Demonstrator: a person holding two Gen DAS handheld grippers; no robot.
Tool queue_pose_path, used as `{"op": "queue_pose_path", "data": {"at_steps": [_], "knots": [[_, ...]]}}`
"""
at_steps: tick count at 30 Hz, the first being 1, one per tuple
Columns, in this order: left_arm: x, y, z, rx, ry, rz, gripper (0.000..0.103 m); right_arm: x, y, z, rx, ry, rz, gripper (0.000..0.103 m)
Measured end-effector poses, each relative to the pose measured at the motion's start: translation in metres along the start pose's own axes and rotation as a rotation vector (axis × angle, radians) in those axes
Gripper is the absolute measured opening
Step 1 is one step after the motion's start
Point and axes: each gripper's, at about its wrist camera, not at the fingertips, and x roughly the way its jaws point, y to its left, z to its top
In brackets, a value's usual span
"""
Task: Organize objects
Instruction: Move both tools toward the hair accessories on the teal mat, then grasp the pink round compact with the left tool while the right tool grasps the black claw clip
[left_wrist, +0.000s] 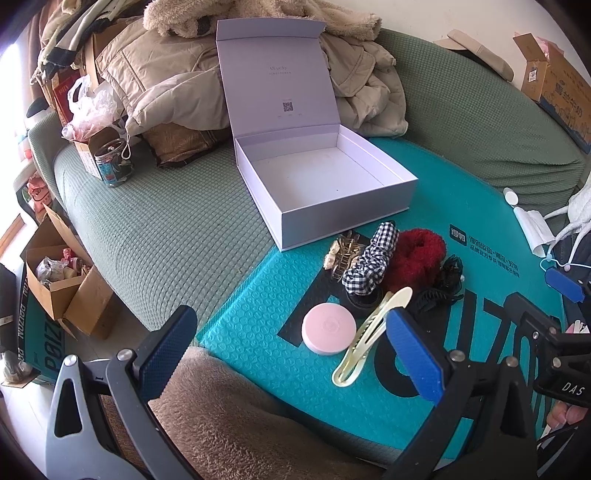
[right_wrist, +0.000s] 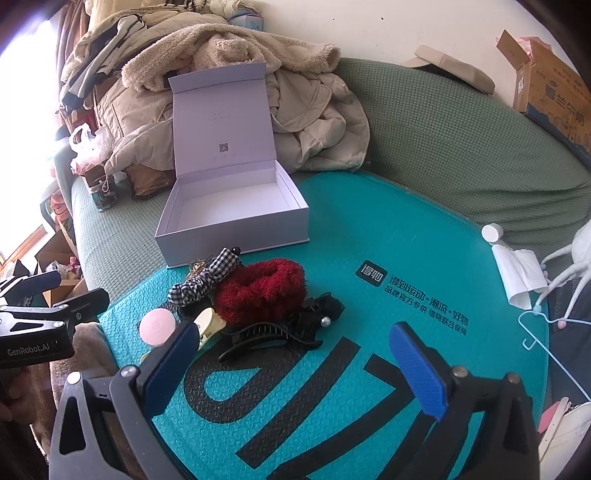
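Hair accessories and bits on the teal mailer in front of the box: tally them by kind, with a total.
Scrunchies: 2, gingham and red fuzzy
Claw clips: 2 at least, gold and black; the black tangle may hold more
Cream duckbill clip: 1
Pink round compact: 1
Total: 6 clearly visible

A green quilted sofa (left_wrist: 155, 229) fills the background, and heaped along its back sits a pile of beige coats (left_wrist: 173, 77) topped by a fleecy cream jacket (right_wrist: 229, 55). At the sofa's left end, a white plastic bag (left_wrist: 90, 107) slumps beside a small jar (left_wrist: 110, 162), while open cardboard boxes (left_wrist: 55, 273) sit on the floor below. Over on the right, a crumpled white tissue (right_wrist: 521, 277) lies next to a small white cap (right_wrist: 492, 232), with a pale blue hanger (right_wrist: 535, 332) just beyond and a printed carton (right_wrist: 554, 92) up on the sofa back.
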Motion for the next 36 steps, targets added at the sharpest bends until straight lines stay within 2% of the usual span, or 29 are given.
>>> {"op": "queue_pose_path", "data": {"at_steps": [5, 9, 19, 30, 36], "knots": [[0.015, -0.003, -0.003, 0.003, 0.029, 0.002, 0.102, 0.011, -0.005, -0.006, 0.014, 0.015, 0.020, 0.102], [0.024, -0.008, -0.005, 0.014, 0.044, -0.025, 0.102, 0.023, -0.008, -0.010, 0.018, 0.038, 0.033, 0.097], [0.063, -0.009, -0.007, 0.015, 0.126, -0.040, 0.093, 0.050, -0.011, -0.014, 0.032, 0.080, 0.087, 0.089], [0.096, -0.010, -0.015, 0.031, 0.192, -0.039, 0.092, 0.078, 0.003, -0.020, -0.001, 0.120, 0.134, 0.089], [0.111, -0.010, -0.018, 0.043, 0.220, -0.028, 0.092, 0.094, 0.013, -0.021, -0.038, 0.136, 0.106, 0.089]]}}
